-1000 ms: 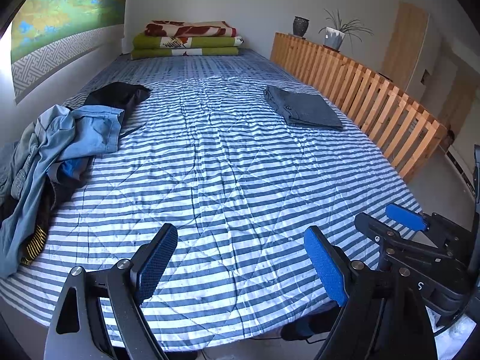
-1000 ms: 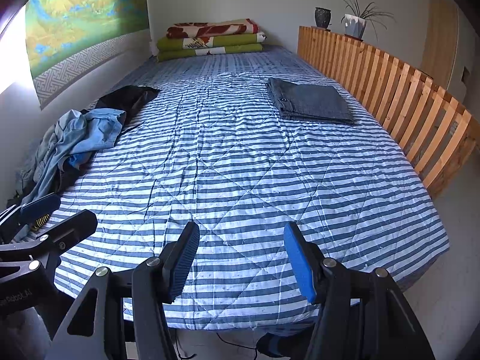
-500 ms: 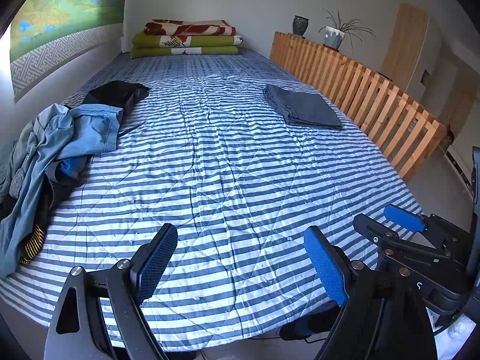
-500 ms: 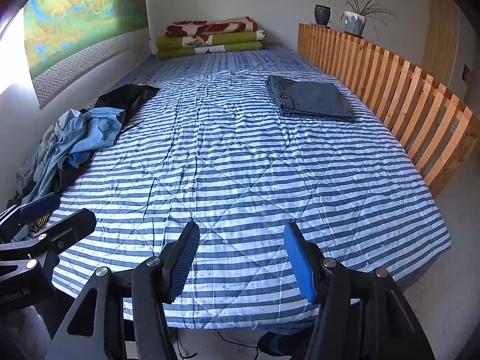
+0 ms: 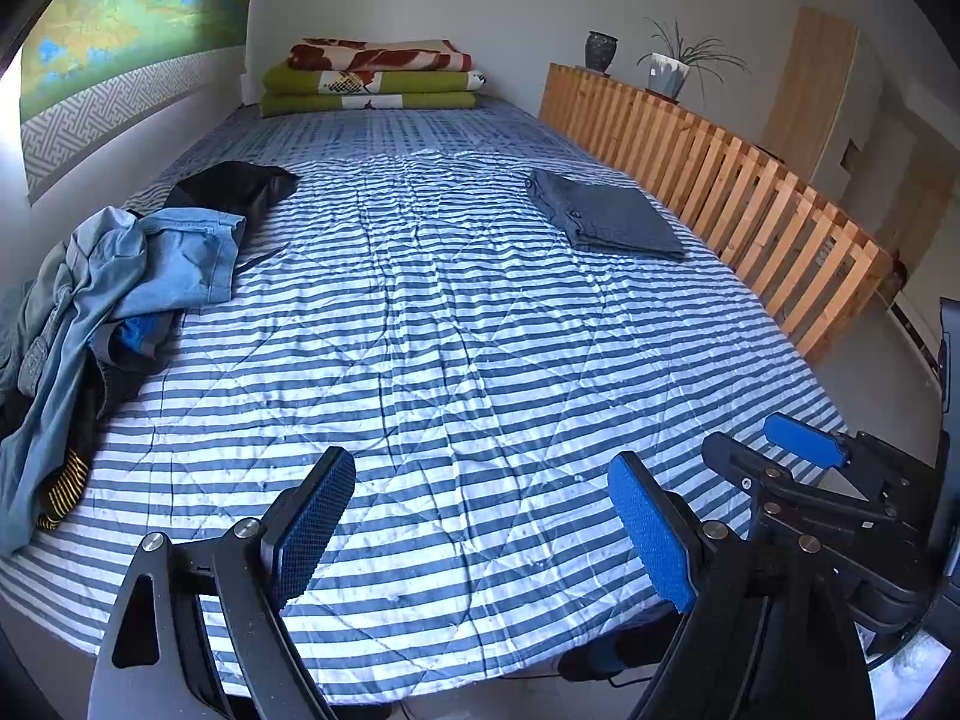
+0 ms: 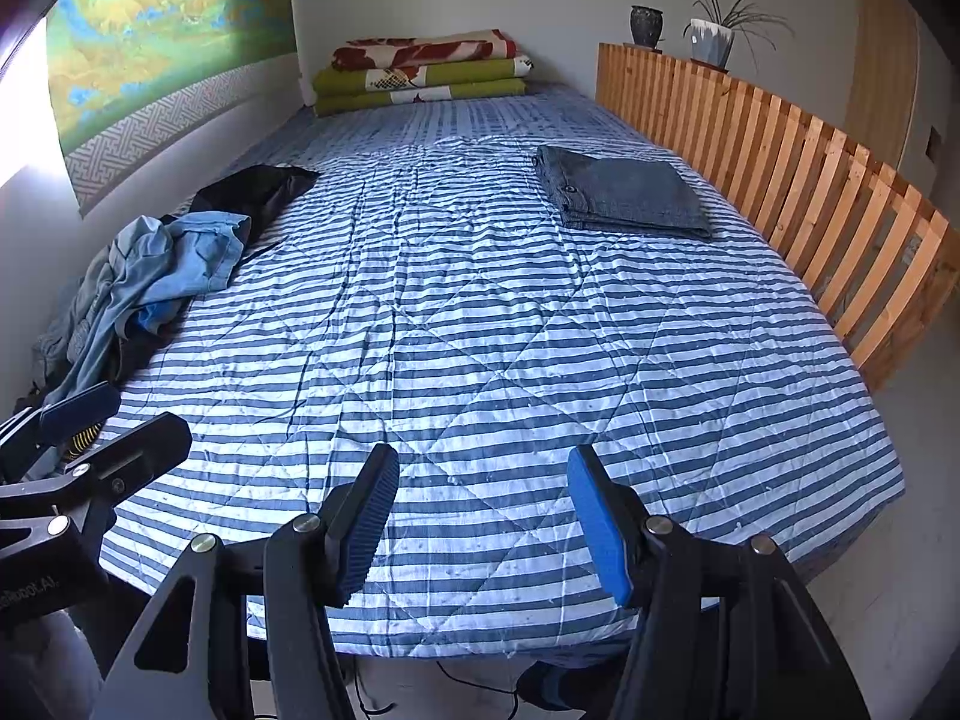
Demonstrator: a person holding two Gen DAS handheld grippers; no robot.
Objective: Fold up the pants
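A pair of dark grey pants (image 5: 606, 219) (image 6: 621, 195) lies folded flat on the striped bed, far right, beside the wooden rail. A heap of unfolded clothes (image 5: 114, 282) (image 6: 150, 267), with light blue denim on top and a black garment behind, sits at the bed's left edge. My left gripper (image 5: 480, 531) hovers open over the near end of the bed, holding nothing. My right gripper (image 6: 480, 525) is open too and empty, just to the right of the left one. Each gripper shows at the edge of the other's view.
The blue and white striped quilt (image 5: 456, 312) covers the whole bed. Folded blankets (image 5: 372, 78) are stacked at the far end by the wall. A slatted wooden rail (image 5: 738, 198) runs along the right side, with a vase and a potted plant (image 5: 672, 69) on top.
Both views have shifted very slightly; the grippers stay open above the bed's near end. Nothing on the bed has moved.
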